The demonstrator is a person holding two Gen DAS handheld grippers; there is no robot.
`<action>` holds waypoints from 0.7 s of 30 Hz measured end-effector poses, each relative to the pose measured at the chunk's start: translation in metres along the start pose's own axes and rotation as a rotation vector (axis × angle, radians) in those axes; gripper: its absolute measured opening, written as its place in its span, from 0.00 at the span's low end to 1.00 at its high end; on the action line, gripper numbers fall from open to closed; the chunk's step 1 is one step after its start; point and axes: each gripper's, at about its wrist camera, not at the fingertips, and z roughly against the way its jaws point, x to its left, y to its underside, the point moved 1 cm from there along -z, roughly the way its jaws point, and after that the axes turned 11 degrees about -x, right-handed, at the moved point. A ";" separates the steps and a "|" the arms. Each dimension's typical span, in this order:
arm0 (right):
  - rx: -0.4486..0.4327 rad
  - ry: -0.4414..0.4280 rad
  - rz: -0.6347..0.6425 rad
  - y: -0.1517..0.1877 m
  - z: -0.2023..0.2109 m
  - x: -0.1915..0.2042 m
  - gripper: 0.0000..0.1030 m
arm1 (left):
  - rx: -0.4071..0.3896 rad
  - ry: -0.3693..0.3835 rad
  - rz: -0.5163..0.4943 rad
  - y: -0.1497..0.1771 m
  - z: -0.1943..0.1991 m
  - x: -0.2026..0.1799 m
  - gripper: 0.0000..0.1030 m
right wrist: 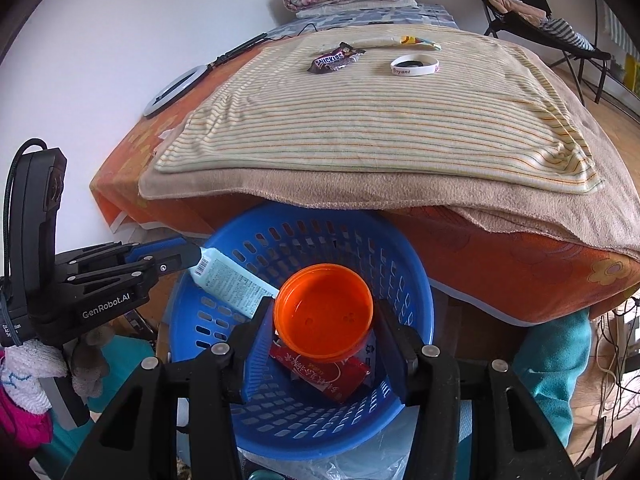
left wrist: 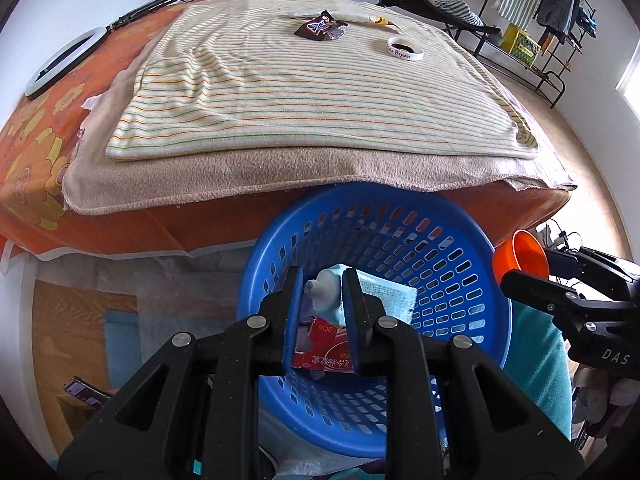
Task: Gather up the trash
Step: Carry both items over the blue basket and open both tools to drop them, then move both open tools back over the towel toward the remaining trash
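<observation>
Left wrist view: left gripper [left wrist: 322,280] fingers [left wrist: 294,312] were narrow, clamped on a pale blue tube [left wrist: 326,294], cap end up, held over the blue basket [left wrist: 460,264]. Tube's flat tail stuck out to the right of the fingers. Below it in the basket lay a red wrapper [left wrist: 326,354]. Right gripper [left wrist: 516,280] showed at the right edge with an orange lid [left wrist: 524,258] at its tip.

Right wrist view: right gripper [right wrist: 324,312] fingers [right wrist: 258,344] were wide, gripping the orange lid [right wrist: 324,312] by its rim, hollow side facing the camera, above the basket [right wrist: 416,280]. Red wrapper [right wrist: 324,376] lay at the basket bottom under the lid. Left gripper [right wrist: 196,258] came in from the left holding the tube [right wrist: 228,280] by one end, the rest angled down over the basket rim.

Basket sat on the floor right against the bed [right wrist: 520,264] edge. On the bed, a striped cloth [right wrist: 360,128] lay over a beige blanket [right wrist: 360,190]. At the cloth's far end: a Snickers wrapper [right wrist: 334,60], just behind it a white tube [right wrist: 380,42], and a white wristband [right wrist: 414,66] near both. Ring light [right wrist: 172,92] lay on the bed's left side, well apart from those.
</observation>
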 end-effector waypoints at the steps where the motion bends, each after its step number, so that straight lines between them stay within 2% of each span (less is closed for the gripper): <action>1: -0.001 0.002 0.001 0.000 0.000 0.000 0.53 | 0.004 0.002 0.001 0.000 -0.001 0.000 0.18; 5: -0.006 0.009 0.005 -0.001 0.001 0.001 0.61 | 0.016 -0.002 0.005 0.001 -0.004 0.001 0.18; 15: -0.006 0.024 0.007 -0.002 0.000 0.001 0.69 | 0.017 -0.012 0.012 0.001 -0.004 0.004 0.19; 16: -0.006 0.025 0.007 -0.002 0.000 0.001 0.71 | 0.017 -0.012 0.013 0.002 -0.004 0.005 0.21; 18: -0.008 0.029 0.010 -0.003 0.000 0.001 0.74 | 0.013 -0.015 0.014 0.001 -0.004 0.005 0.35; 21: -0.011 0.035 0.013 -0.004 0.001 0.001 0.78 | 0.010 -0.017 0.012 0.001 -0.003 0.005 0.35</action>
